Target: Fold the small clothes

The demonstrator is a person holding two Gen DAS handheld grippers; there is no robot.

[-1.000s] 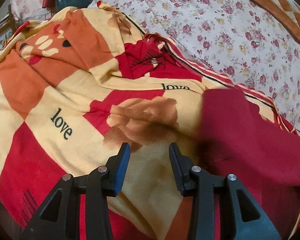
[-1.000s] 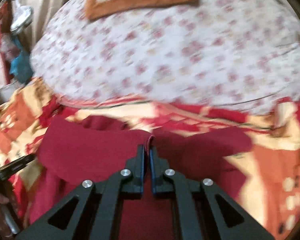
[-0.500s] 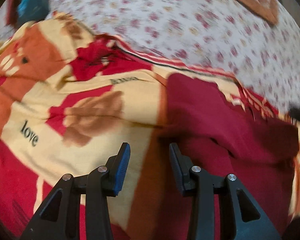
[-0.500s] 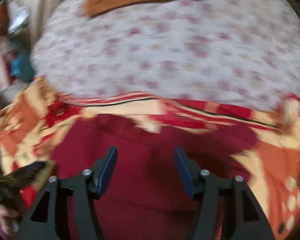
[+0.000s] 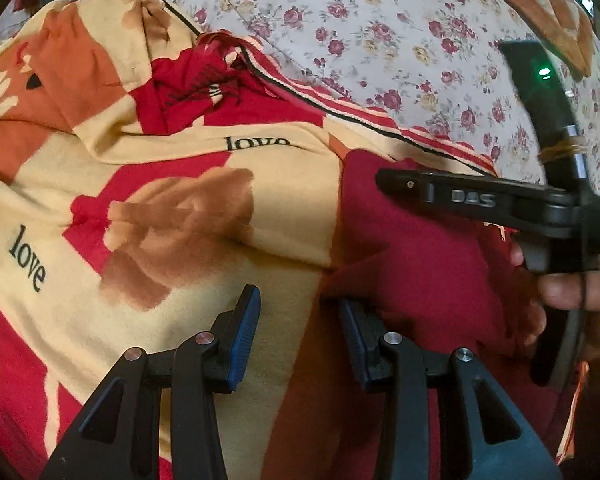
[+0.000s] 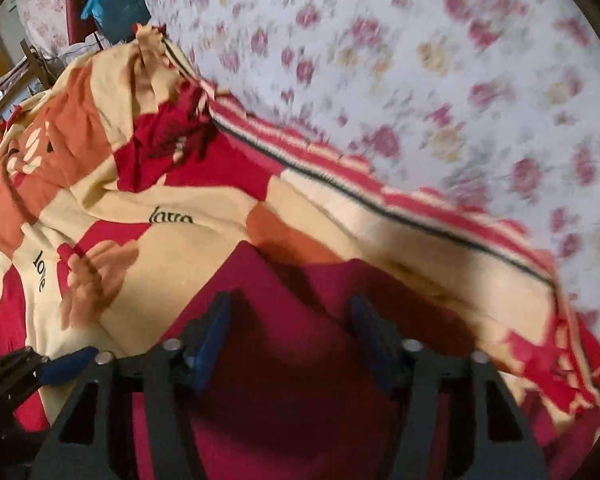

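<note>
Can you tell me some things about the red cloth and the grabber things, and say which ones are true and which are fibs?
1. The left gripper has its jaws open. True.
2. The right gripper is pinching the dark red garment. False: its jaws are open, with nothing between them.
3. The dark red garment lies on a blanket printed with the word "love". True.
4. The sheet behind the blanket is plain blue. False: it is pale with small red and yellow flowers.
5. A hand holds the right gripper's handle. True.
</note>
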